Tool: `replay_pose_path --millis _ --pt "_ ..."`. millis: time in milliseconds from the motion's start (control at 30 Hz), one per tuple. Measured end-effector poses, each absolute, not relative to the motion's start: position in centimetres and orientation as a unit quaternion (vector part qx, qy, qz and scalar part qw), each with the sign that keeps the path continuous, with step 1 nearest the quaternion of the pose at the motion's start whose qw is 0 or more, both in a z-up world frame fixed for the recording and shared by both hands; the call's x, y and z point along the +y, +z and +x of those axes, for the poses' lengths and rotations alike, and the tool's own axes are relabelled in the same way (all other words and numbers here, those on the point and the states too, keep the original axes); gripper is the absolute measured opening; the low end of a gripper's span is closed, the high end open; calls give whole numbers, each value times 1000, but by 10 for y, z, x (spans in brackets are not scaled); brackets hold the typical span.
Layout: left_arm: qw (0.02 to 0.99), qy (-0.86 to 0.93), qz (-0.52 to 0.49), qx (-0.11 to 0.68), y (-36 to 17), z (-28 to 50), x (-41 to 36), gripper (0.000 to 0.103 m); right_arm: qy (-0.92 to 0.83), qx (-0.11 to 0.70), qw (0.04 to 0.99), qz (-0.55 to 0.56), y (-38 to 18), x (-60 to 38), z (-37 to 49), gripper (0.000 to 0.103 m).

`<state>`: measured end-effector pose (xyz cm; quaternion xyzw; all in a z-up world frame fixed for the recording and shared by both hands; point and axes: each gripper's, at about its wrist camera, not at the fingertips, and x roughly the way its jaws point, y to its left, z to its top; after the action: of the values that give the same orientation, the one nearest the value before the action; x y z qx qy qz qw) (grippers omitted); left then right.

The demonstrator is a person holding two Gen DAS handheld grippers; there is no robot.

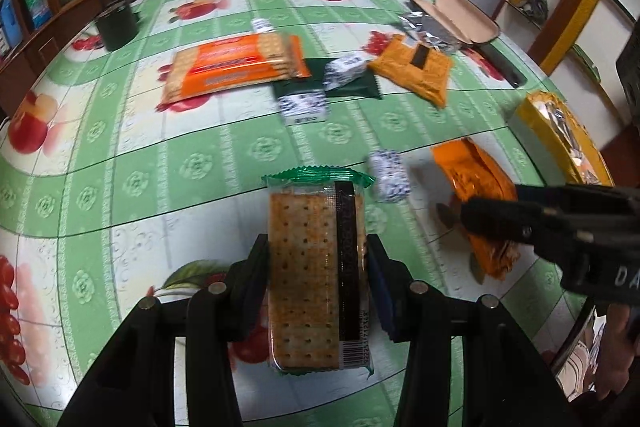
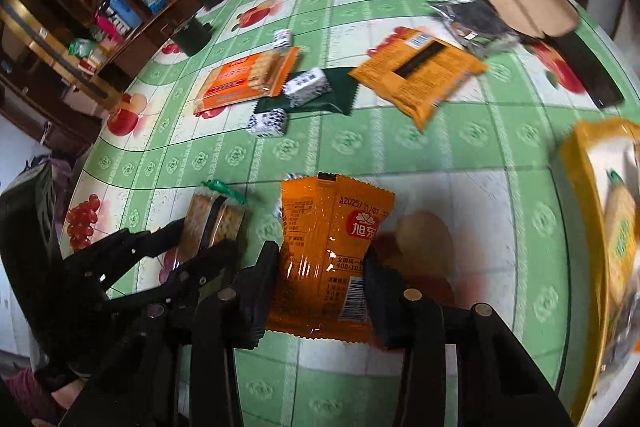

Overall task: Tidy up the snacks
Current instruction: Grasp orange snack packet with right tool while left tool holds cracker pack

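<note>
In the left wrist view my left gripper [image 1: 318,247] is shut on a clear cracker pack with green ends [image 1: 308,267], gripped by its long sides above the green fruit-print tablecloth [image 1: 200,163]. At the right, my right gripper [image 1: 496,227] pinches a small orange snack packet [image 1: 476,175]. In the right wrist view that orange packet [image 2: 332,239] sits between the pads of my right gripper [image 2: 322,253], which press on both its sides. To the left there, my left gripper [image 2: 208,243] holds the cracker pack [image 2: 216,215].
Further back lie a big orange cracker pack [image 1: 236,67], a dark green packet [image 1: 352,87], several small blue-white wrapped sweets [image 1: 304,105], a flat orange packet [image 1: 416,71] and a foil pack [image 1: 432,27]. A yellow box [image 2: 580,179] stands at the right edge. A dark cup [image 1: 118,23] stands back left.
</note>
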<state>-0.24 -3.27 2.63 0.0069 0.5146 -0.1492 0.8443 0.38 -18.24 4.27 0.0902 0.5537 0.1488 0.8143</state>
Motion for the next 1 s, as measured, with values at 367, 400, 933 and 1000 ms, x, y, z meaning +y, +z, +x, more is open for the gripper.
replay_pose_path --millis 367,400,933,1000 --pt "842 -182 33 507 34 -7 -71 45 126 545 817 140 50 -226 -15 44" --pt "842 -183 36 506 35 -7 -74 45 126 543 818 143 51 -230 -17 44" --pt "849 -179 57 494 48 -18 -102 45 137 529 821 167 62 -260 -32 44" --pt "850 -180 59 492 51 -19 -107 45 138 527 822 169 64 -263 -33 44"
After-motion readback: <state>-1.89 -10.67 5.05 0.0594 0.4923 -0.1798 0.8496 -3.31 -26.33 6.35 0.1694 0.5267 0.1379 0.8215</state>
